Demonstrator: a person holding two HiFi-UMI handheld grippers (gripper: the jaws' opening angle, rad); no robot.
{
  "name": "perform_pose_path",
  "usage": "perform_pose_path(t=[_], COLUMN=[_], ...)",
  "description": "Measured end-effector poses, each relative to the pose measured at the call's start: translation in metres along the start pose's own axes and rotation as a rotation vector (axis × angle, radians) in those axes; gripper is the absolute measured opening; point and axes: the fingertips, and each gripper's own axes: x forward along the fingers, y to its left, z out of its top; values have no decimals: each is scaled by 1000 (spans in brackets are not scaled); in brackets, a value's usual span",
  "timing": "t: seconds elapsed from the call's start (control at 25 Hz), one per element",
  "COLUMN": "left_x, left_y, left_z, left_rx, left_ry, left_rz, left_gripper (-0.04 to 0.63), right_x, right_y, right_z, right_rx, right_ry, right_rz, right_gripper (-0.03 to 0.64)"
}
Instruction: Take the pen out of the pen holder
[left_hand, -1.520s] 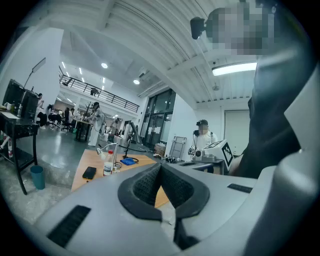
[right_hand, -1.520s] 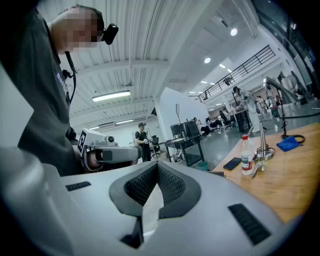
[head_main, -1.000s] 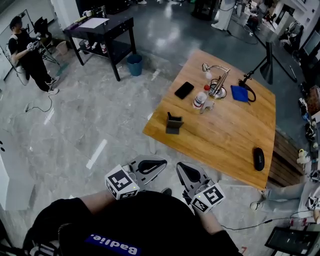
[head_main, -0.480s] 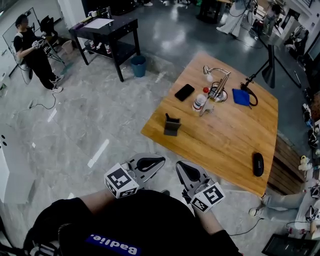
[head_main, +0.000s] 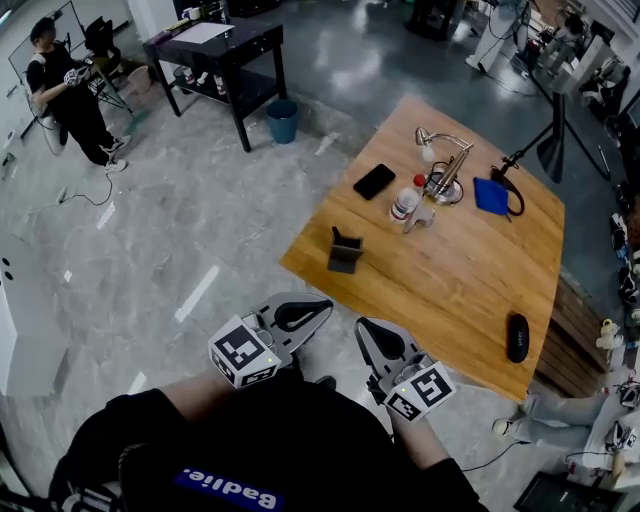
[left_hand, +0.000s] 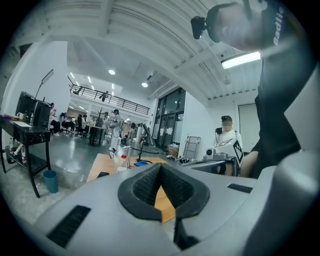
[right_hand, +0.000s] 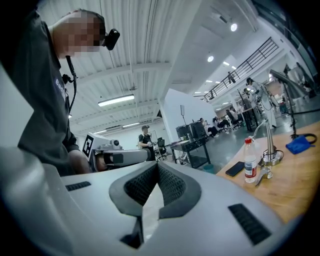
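Nearest the wearer, the left hand-held gripper and the right hand-held gripper are held close to the body, short of the desk. Each has its jaws shut together with nothing between them. The pen holder, a small dark box, stands near the desk's near left edge, well apart from both grippers. A thin dark piece rising at its back may be the pen, but it is too small to be sure. A pen should be light, stiff and smooth, so it could slip. A pinch across the barrel just above the rim and a straight upward pull seems best. The holder looks light enough to tip or slide, so the other hand-held gripper may need to steady it. Farther back stand a bottle and a phone. Both gripper views are largely blocked by their own jaws and do not show the holder.
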Motion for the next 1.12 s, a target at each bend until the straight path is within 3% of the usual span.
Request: perform_pose_path(t=[0.6, 1.12], left_x=[31, 67], left_y=[100, 137], left_z=[2, -10], left_rx=[-21, -36], left_ry=[51, 98], left_rz=[-147, -69], left_gripper=[9, 9], right_x=[77, 85], right_y=[-65, -103], right_z=[24, 30], right_rx=[-2, 5], right_ry=[0, 32], right_rz=[-158, -92], right_gripper=[3, 3])
